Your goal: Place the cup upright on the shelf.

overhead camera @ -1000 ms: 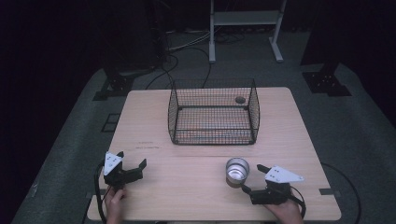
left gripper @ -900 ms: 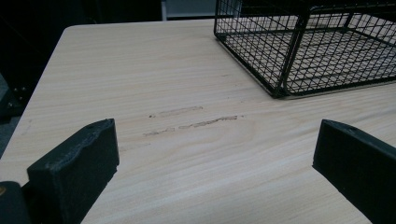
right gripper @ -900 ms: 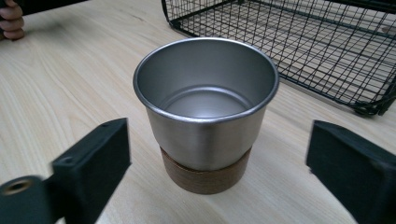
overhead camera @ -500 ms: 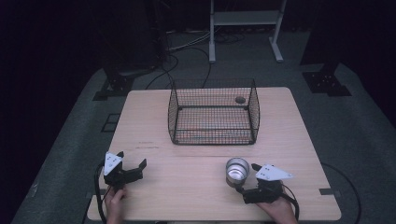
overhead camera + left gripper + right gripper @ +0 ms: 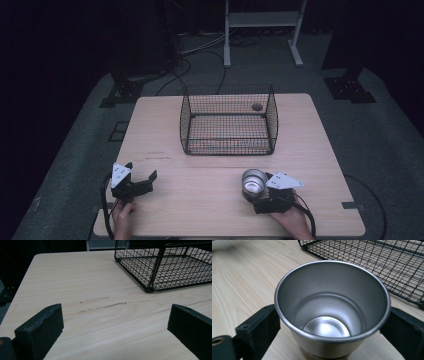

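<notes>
A steel cup (image 5: 254, 182) stands upright and empty on the wooden table (image 5: 200, 200), in front of the black wire basket (image 5: 227, 142). My right gripper (image 5: 256, 193) is open, one jaw on each side of the cup. In the right gripper view the cup (image 5: 332, 310) sits between the two black jaws, which stand close to its wall or against it. My left gripper (image 5: 141, 171) rests open near the table's front left, with bare wood (image 5: 115, 322) between its jaws.
The wire basket (image 5: 160, 267) stands at the middle back of the table, with a small dark round object (image 5: 257, 106) at its far right. Its near wall (image 5: 387, 262) is close behind the cup. Faint scuff marks (image 5: 105, 305) cross the wood.
My right gripper has slid left and forward until its jaws flank the cup. The cup and my left gripper have stayed in place.
</notes>
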`<move>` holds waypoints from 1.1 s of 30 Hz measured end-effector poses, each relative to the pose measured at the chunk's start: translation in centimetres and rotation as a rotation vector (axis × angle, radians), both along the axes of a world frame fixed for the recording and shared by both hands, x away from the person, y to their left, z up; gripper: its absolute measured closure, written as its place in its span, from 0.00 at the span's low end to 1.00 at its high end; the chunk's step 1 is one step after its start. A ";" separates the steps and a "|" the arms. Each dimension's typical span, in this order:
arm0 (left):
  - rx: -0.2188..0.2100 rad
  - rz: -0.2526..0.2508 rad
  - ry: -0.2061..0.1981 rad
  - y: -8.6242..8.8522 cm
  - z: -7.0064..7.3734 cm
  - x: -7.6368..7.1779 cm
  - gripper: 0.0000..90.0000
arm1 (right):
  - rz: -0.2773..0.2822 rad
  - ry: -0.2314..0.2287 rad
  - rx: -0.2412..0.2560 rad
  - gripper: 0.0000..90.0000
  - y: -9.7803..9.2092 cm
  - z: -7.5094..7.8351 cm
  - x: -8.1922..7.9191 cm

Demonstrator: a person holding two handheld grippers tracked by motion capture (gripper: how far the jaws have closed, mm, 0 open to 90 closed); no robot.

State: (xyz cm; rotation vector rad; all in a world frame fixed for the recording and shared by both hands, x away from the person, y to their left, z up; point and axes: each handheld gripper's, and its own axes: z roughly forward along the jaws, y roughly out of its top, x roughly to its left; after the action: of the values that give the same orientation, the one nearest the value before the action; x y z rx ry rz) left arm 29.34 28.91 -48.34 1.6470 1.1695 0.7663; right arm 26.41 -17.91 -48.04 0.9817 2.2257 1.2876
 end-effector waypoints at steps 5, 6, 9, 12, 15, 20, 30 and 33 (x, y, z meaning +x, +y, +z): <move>0.000 0.000 0.000 0.0 0.0 0.0 0.00 | -0.004 0.002 -0.005 0.09 0.0 0.1 0.4; 0.000 0.000 0.000 0.0 0.0 0.0 0.00 | 0.002 0.004 -0.002 0.11 0.0 0.1 0.5; 0.000 -0.001 -0.001 0.0 0.0 0.0 0.00 | 0.021 0.013 0.004 0.15 -0.1 0.1 0.6; 0.000 0.000 -0.001 0.0 0.0 0.0 0.00 | 0.031 0.016 0.008 0.18 -0.1 0.1 0.6; -0.001 0.000 -0.002 0.0 0.0 0.0 0.00 | 0.038 0.012 0.006 0.19 -0.1 0.2 0.6; -0.001 0.001 -0.002 0.0 0.0 0.0 0.00 | 0.036 0.021 0.010 0.20 -0.3 0.2 0.6; 0.002 0.000 0.001 0.0 0.0 0.0 0.00 | 0.027 0.029 0.063 0.20 -1.6 1.6 1.1; 0.002 0.000 0.001 0.0 0.0 0.0 0.00 | 0.031 0.028 0.059 0.20 -1.8 2.0 1.3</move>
State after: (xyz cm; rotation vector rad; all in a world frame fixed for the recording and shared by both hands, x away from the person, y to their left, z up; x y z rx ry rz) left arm 29.31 28.91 -48.35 1.6494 1.1699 0.7671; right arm 27.74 -19.71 -46.00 0.9959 2.2436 1.3681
